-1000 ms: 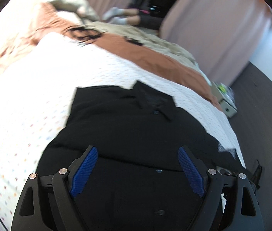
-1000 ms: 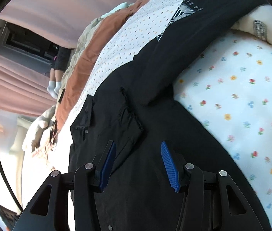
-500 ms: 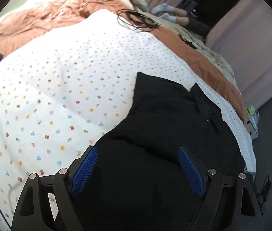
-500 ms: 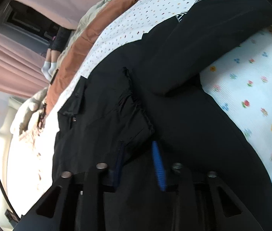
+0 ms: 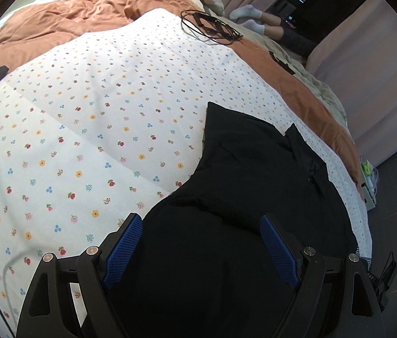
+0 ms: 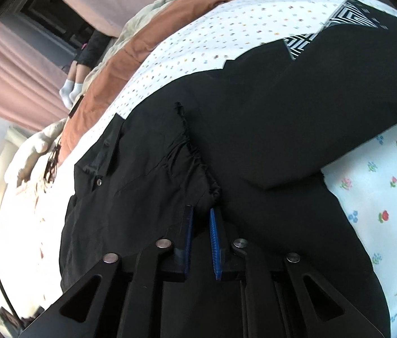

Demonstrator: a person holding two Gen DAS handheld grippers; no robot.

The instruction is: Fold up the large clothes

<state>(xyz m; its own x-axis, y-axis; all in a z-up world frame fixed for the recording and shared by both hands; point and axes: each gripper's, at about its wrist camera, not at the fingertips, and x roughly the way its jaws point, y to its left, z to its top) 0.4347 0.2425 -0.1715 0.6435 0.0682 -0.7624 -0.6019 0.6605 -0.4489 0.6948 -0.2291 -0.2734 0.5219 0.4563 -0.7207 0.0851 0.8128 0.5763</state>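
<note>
A shirt (image 5: 249,197) is lying on a bedsheet (image 5: 85,140) at its near right part. A blanket (image 5: 66,19) is lying beyond the sheet at the far side, and a coiled cable (image 5: 212,26) is resting at the sheet's far edge.

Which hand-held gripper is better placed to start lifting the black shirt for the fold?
Right. The right hand-held gripper is closing its jaws, with a bunched fold of the black button-up fabric shirt between them. The left hand-held gripper hangs wide open above the shirt, nothing pinched.

Bed (image 5: 91,140) in floral sheet, black shirt (image 5: 254,197), orange duvet (image 5: 66,19)
</note>
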